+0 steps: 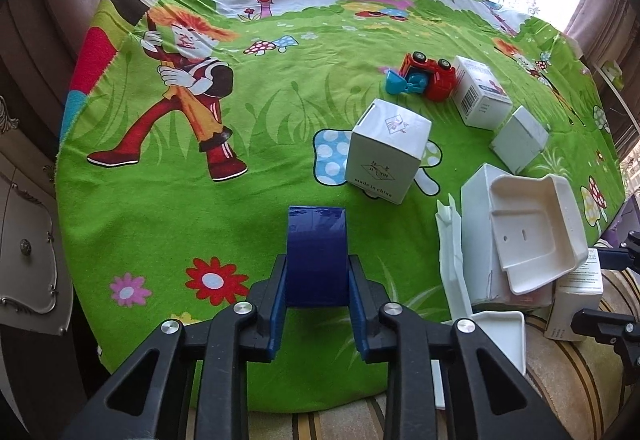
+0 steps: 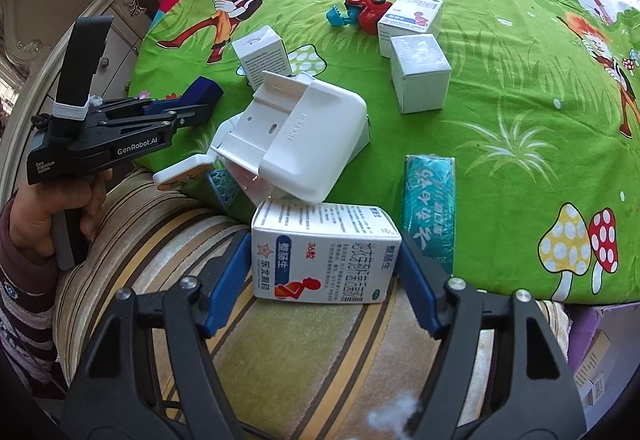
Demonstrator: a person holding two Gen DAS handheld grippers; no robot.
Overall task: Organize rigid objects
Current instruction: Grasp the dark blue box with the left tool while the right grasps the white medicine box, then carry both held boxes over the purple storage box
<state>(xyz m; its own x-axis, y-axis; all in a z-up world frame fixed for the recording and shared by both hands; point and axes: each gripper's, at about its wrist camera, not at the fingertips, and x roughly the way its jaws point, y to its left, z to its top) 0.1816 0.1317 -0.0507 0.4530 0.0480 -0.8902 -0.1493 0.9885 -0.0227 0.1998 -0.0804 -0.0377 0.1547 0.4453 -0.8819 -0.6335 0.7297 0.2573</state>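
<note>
up close, the left gripper [image 1: 318, 280] clamps a glossy dark blue box [image 1: 316, 252] between its blue-padded fingers [image 1: 280, 296], jaws narrowed onto its sides, above a bright green cartoon-printed cloth [image 1: 160, 200] spread over a table. ahead of it on the cloth stands a white cardboard cube marked "made in china" [image 1: 386, 150], and farther back a red toy truck [image 1: 430, 76] lies tipped over beside a white barcode-printed carton [image 1: 480, 96]. a plain white cube box [image 1: 518, 138] sits just right of that carton. to the right, a white moulded plastic holder [image 1: 532, 228] leans at the cloth's near edge.

from the right wrist view, the right gripper [image 2: 324, 280] has its jaws spread wide around a white medicine box with blue and red chinese print [image 2: 324, 256] — the pads flank it, and actual contact cannot be confirmed. the box lies at the cloth's edge, partly over a striped beige cushion [image 2: 300, 352], just below the plastic holder. a teal foil-wrapped packet [image 2: 430, 204] lies just to its right on the cloth.
</note>
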